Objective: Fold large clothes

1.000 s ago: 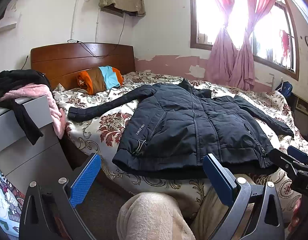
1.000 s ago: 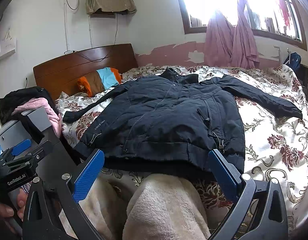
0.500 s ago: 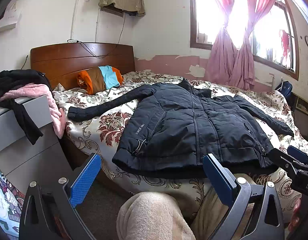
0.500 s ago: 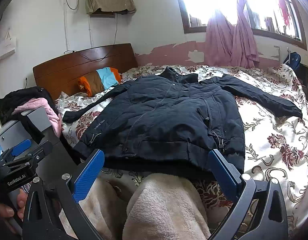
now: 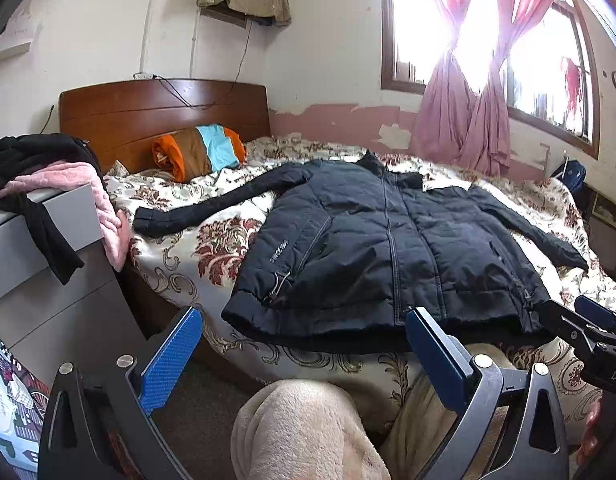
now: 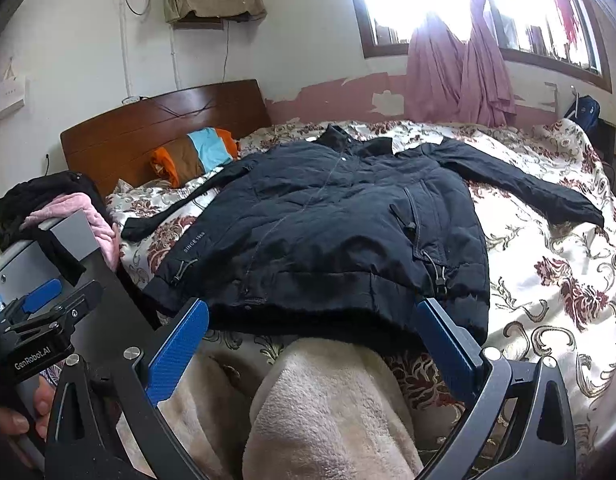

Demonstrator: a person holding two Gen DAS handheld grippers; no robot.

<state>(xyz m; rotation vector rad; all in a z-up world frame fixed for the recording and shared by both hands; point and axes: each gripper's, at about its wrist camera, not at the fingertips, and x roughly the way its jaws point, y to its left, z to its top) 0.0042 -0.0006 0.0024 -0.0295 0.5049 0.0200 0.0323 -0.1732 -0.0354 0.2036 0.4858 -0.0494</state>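
Observation:
A large dark navy padded jacket [image 5: 379,248] lies flat, front up, on the floral bedspread [image 5: 224,240], both sleeves spread out to the sides; it also shows in the right wrist view [image 6: 331,232]. My left gripper [image 5: 304,340] is open and empty, held before the bed's near edge, short of the jacket's hem. My right gripper [image 6: 311,336] is open and empty, just in front of the hem. The person's knees in beige fleece [image 6: 331,412] sit between the jaws.
A grey cabinet [image 5: 48,280] with black and pink clothes [image 5: 48,168] stands left of the bed. An orange, brown and blue pillow [image 5: 200,152] lies by the wooden headboard [image 5: 160,112]. A window with pink curtains [image 5: 467,100] is behind the bed.

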